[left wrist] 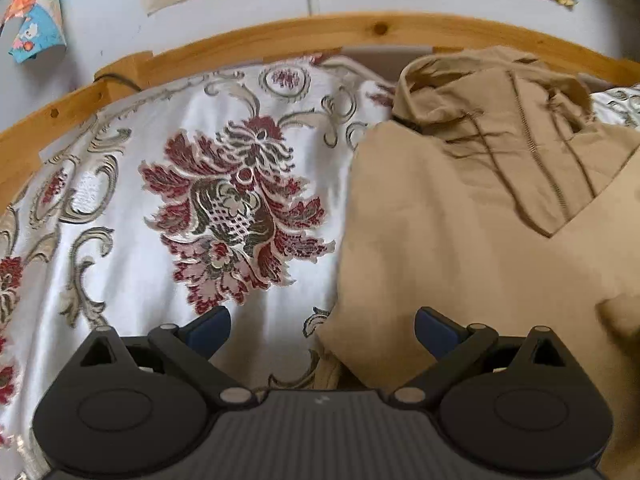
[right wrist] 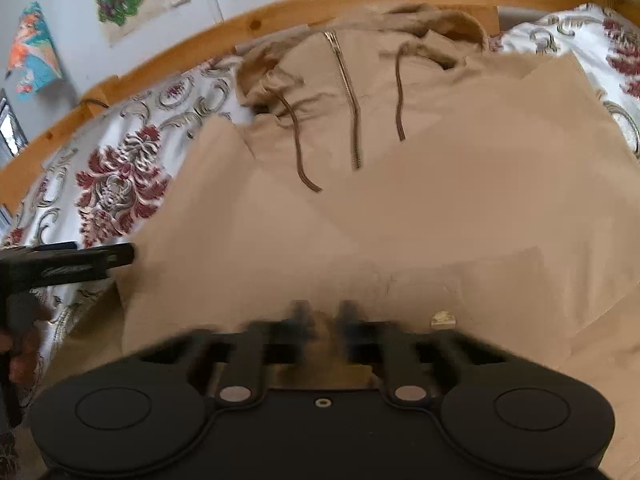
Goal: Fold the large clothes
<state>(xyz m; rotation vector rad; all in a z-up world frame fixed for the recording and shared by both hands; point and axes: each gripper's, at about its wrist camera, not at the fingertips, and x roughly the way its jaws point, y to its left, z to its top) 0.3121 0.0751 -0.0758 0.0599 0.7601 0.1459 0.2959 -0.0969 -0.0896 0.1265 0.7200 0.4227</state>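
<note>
You are midway through the fold: the tan hooded jacket (right wrist: 400, 184) lies spread on the bed, filling the centre and right of the right wrist view, hood and zip toward the wooden bed rail (right wrist: 280, 12) at the top, and both sides already look turned in over the front.

Your right tool (right wrist: 322, 314), at the lower centre of its frame, is blurred, but its jaws stand nearly together with a tuck of tan cloth between them; I judge it has hold of the near hem. Your left tool (left wrist: 322, 326) stands wide open at the bottom of its own frame and grips nothing. It sits over the jacket's left edge, one pad above the tan cloth and the other above the patterned bedspread (left wrist: 160, 200).

The next move, as I judge it, calls for your left tool to close on the hem at its own side, so both corners can be carried up toward the hood together. A lift with one side only would drag the fold askew.

The left wrist view shows you that open pair of pads sharply, and the bare spread in the left half of the frame. Only the right wrist view shows the whole jacket, both drawcords (right wrist: 304, 148), a small pale tag (right wrist: 442, 317) near the hem, and the left tool side-on at the left edge.
</note>
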